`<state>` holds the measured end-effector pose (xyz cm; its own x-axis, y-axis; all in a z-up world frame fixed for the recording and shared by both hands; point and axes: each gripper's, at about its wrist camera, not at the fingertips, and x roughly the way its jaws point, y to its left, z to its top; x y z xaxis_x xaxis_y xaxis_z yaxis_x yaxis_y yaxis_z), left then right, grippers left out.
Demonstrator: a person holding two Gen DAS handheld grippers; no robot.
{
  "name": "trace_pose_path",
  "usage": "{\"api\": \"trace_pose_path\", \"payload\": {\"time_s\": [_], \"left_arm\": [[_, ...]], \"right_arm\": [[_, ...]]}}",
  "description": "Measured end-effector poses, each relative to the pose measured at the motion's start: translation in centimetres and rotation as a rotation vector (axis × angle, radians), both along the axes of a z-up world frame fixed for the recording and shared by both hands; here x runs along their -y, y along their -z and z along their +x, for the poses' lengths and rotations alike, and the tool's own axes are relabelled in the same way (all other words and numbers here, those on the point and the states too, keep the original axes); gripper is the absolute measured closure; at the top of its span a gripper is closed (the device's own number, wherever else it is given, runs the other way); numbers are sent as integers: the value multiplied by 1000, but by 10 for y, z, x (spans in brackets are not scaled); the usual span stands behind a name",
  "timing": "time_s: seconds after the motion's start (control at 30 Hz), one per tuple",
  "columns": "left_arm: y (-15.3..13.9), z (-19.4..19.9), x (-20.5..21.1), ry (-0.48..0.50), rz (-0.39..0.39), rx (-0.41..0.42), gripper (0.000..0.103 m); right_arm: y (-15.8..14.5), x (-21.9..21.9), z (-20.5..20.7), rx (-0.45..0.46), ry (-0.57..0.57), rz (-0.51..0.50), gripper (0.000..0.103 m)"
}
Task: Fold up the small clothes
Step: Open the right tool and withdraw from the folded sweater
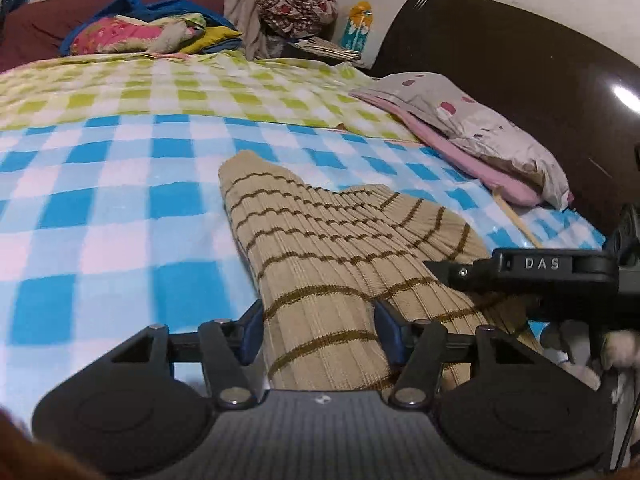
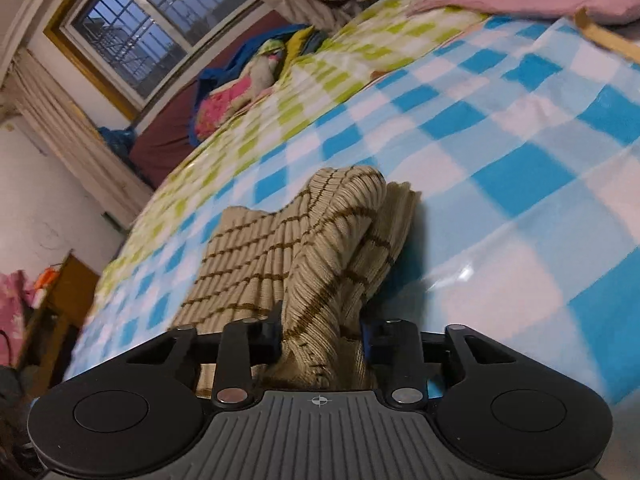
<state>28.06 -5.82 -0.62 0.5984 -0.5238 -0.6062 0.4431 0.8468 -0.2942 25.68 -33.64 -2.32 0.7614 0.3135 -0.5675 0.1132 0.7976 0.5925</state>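
Note:
A beige ribbed knit garment with thin brown stripes point(image 1: 320, 240) lies on the blue-and-white checked bed cover point(image 1: 100, 208). My left gripper point(image 1: 320, 332) is shut on the near edge of the garment, with fabric bunched between its blue pads. My right gripper point(image 2: 322, 336) is shut on another raised fold of the same garment point(image 2: 320, 240), which rises in a crumpled ridge ahead of it. The right gripper's black body point(image 1: 552, 276) shows at the right of the left wrist view, close beside the left one.
A grey and pink pillow point(image 1: 480, 132) lies by the dark headboard point(image 1: 520, 80) at the right. A green checked sheet point(image 1: 180, 88) covers the far bed, with a heap of colourful clothes point(image 1: 140, 32) behind it. A window point(image 2: 160, 20) shows at the far left.

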Motion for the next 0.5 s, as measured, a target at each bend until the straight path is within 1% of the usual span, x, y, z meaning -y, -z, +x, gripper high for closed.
{"api": "trace_pose_path", "payload": {"time_s": [0.13,0.2,0.3,0.4,0.47,0.5], "left_arm": [[-5,-33,-34,-56,34,-4,40],[-8,-41,-40,-76,56,12,38],[-16,-47,-35,-95,112,52,38],[-25,-49,-23,-110,177,102,38],[-30,-52,-16,-128,217,138,38],[-30,-52,-15,-137,222,140,38]], "right_arm": [[1,-31,-12,5,-115,26,71],[-2,-41,-14,6,-133,-9,71],[-12,-38,-20,20,-69,-104,69],[-22,-31,-33,23,-5,-115,69],[-35,-37,-44,62,20,-187,69],[-40,-43,-50,83,28,-228,69]]}}
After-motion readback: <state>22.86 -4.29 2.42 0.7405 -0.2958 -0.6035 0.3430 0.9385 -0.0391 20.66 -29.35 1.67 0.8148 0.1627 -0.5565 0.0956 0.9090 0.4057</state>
